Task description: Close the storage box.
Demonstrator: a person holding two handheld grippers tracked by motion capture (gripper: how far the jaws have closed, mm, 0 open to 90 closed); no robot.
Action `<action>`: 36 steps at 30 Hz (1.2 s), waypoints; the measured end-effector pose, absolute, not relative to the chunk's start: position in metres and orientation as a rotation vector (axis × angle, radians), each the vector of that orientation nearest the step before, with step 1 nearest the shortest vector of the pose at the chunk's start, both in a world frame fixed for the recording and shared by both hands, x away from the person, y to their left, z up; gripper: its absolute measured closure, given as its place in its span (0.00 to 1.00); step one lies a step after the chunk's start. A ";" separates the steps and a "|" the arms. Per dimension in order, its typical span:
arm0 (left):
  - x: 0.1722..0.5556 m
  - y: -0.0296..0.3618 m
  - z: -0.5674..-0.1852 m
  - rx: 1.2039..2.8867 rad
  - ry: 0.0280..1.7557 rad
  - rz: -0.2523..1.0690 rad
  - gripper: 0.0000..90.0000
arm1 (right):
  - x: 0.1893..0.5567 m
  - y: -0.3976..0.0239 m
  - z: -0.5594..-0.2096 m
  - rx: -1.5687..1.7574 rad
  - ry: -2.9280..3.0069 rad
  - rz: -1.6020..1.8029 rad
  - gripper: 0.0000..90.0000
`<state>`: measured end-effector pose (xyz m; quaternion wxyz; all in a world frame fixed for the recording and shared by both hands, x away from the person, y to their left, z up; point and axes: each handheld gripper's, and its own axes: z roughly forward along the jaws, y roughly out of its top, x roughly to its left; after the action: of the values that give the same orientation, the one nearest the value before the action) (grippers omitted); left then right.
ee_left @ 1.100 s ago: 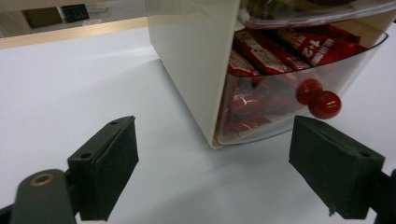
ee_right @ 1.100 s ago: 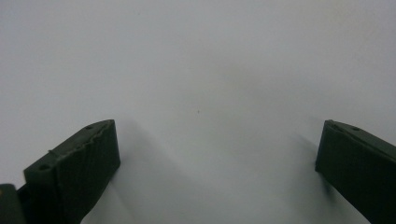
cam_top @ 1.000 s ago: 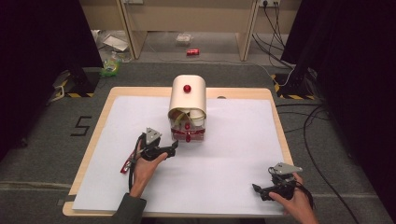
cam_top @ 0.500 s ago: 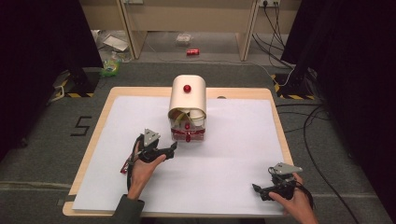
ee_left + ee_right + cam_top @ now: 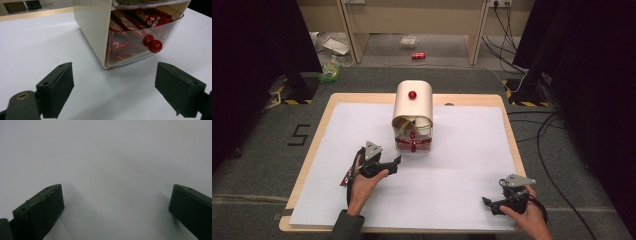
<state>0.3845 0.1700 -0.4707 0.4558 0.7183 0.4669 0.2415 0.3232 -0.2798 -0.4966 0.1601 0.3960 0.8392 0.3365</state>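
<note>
Drawer (image 5: 147, 35): sits in the upper right of the left gripper view, clear-fronted, full of red packets (image 5: 125, 22), red knob (image 5: 155, 46) facing the camera; in the high view, juts from the foot of the cream cabinet (image 5: 412, 102) at frame centre, seemingly pulled out a little. Left gripper (image 5: 396, 164): lies left of centre and below the cabinet, jaws spread wide with nothing between them, near the knob but apart from it; against a second ago, has slipped only a shade toward the lower left. Right gripper (image 5: 488, 204): rests at lower right on the white sheet (image 5: 462, 150), likewise wide and empty, unmoved. Judged from this: reads as a pause before the knob; leaves the drawer's contents untouched.
</note>
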 end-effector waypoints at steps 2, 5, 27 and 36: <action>0.383 0.170 -0.470 1.776 1.146 0.597 0.16 | 0.323 -0.280 -0.497 1.131 2.398 0.961 0.00; 0.380 0.169 -0.471 1.780 1.140 0.594 0.16 | 0.323 -0.280 -0.497 1.130 2.398 0.962 0.00; 0.351 0.161 -0.472 1.836 1.075 0.572 0.16 | 0.323 -0.280 -0.497 1.130 2.396 0.962 0.00; 0.332 0.168 -0.480 1.834 1.082 0.566 0.16 | 0.323 -0.280 -0.497 1.131 2.398 0.961 0.00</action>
<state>0.3318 0.1678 -0.4799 0.4523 0.7424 0.4379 0.2291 0.3231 -0.2798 -0.4966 0.1601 0.3959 0.8393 0.3366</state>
